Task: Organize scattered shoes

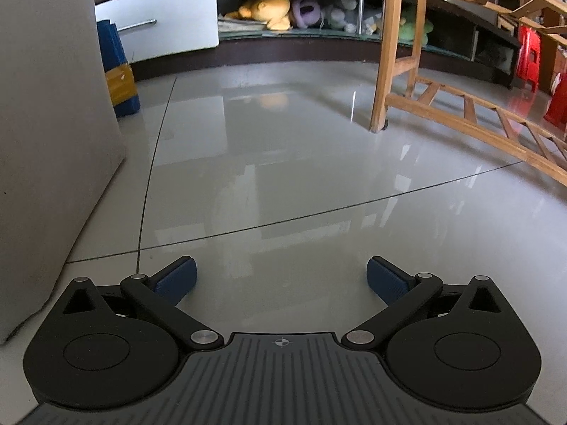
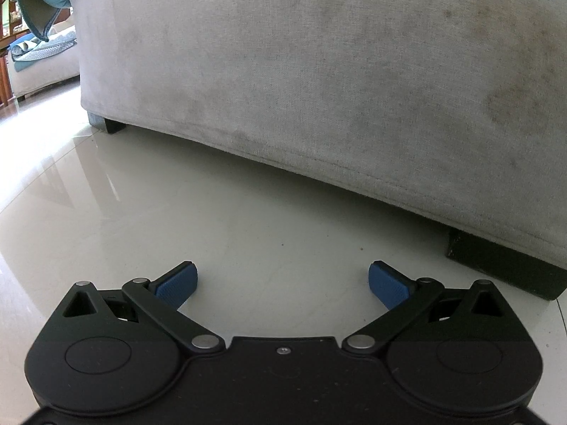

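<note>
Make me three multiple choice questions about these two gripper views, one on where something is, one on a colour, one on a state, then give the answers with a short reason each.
1. Where are the plush toys?
A. On the floor by the wooden frame
B. On the low shelf of the dark cabinet
C. On the sofa

2. What colour are the stools at the far right of the left view?
A. Red
B. Green
C. White

3. How does the right gripper stand?
A. Shut on a shoe
B. Shut on nothing
C. Open, with nothing between its pads

Answers:
1 B, the toys lie in a row in the open cabinet shelf.
2 A, both stools are plainly red.
3 C, the blue pads stand wide apart over bare floor before the sofa.
</note>
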The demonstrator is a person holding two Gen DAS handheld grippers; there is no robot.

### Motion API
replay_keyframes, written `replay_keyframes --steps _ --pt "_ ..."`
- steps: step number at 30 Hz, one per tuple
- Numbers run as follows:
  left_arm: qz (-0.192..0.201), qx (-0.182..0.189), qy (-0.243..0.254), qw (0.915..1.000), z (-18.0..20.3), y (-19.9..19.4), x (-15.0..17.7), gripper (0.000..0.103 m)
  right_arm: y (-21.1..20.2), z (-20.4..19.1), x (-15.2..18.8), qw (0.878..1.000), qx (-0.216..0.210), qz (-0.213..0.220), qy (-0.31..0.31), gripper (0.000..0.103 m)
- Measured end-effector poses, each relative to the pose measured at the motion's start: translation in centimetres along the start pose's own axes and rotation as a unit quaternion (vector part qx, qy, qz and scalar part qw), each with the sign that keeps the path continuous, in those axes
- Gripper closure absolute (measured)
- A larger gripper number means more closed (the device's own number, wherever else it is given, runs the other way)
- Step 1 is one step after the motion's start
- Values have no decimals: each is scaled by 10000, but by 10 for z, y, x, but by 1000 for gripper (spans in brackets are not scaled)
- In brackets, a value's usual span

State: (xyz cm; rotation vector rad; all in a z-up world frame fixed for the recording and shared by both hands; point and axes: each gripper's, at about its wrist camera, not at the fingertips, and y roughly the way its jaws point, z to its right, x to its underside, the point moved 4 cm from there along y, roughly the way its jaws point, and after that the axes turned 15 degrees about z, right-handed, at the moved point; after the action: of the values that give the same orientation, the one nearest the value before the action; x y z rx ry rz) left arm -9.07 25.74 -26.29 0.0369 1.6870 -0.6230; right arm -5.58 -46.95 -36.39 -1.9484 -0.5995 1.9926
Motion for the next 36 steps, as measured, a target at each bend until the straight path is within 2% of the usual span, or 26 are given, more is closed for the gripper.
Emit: replay_keyframes --steps 36 --pt "-2 46 26 10000 -1 16 -8 0 6 -6 -1 10000 23 2 3 0"
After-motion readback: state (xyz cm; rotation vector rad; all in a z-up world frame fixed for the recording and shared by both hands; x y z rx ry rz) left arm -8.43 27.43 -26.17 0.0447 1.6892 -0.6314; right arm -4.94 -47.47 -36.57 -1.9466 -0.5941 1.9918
